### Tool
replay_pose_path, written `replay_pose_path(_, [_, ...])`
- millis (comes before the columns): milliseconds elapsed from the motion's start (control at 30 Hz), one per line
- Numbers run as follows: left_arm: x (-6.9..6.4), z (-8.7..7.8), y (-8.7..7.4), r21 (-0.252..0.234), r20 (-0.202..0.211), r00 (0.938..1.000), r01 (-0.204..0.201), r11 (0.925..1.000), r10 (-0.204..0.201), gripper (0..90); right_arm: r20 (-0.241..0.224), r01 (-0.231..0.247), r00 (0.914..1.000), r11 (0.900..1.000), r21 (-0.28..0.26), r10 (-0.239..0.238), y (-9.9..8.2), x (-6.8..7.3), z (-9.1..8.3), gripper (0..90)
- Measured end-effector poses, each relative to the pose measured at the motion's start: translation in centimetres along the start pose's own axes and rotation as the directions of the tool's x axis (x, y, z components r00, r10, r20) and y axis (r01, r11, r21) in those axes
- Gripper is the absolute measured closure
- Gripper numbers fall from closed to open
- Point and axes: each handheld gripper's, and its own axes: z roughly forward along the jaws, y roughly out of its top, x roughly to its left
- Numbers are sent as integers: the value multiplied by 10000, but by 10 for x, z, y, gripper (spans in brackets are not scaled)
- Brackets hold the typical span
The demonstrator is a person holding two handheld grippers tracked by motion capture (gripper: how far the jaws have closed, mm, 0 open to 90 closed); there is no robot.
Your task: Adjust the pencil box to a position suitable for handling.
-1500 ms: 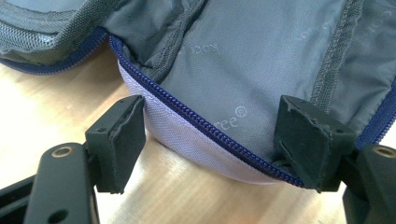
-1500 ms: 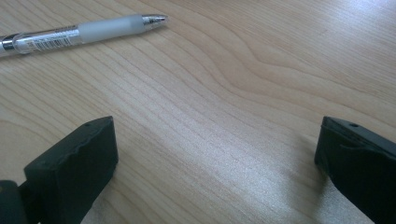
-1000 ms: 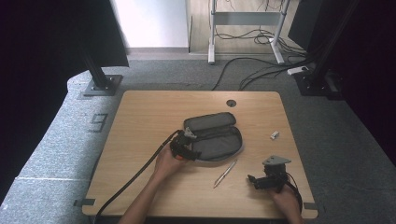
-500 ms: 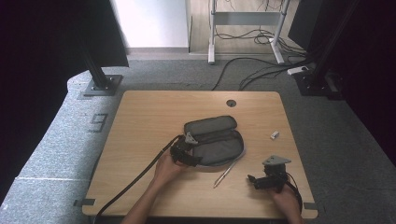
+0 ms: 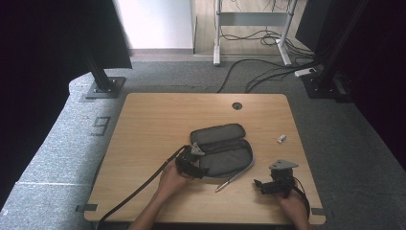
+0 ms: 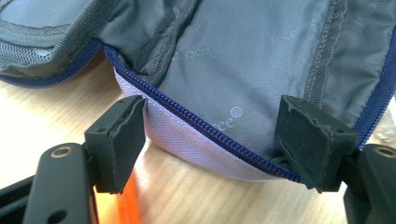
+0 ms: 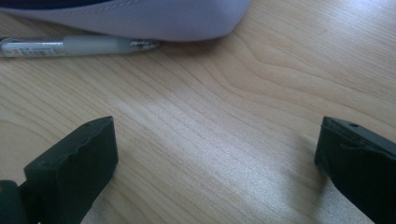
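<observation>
Near the surface's (image 5: 143,120) front edge, our left gripper (image 6: 219,140) straddles, half open and unclamped, the soft, light pencil case (image 6: 224,70), best pinched at its zipper rim (image 6: 196,123).

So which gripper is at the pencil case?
The left gripper: its open jaws straddle the pencil case edge. The right gripper sits apart over bare table.

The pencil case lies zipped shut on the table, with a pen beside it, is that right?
Not quite. The pencil case lies unzipped and folded open, its grey lining showing, as the high view shows. It is on the table, and the pen does lie beside it.
</observation>
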Motion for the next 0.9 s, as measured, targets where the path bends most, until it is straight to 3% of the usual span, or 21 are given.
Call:
replay_pose_path(167, [0,-3,0,-124,58,10000,23,9999,-22,232,8,-5,10000,10000,-11,5,0,0,0,0])
replay_pose_path(300, [2,-16,3,-546,131,9999,55,9985,-47,215,2,-2,10000,10000,-2,2,0,0,0,0])
replay_pose_path(533, [6,-32,3,-669,-7,10000,-2,9978,2,154,0,-3,10000,10000,0,3,0,0,0,0])
replay_pose_path(800, [17,-52,-6,-944,-139,9994,308,9951,-323,137,8,-6,10000,10000,-10,6,0,0,0,0])
replay_pose_path(900, [20,-59,-11,-859,-363,9990,223,9961,-255,111,1,0,10000,10000,-1,0,0,0,0,0])
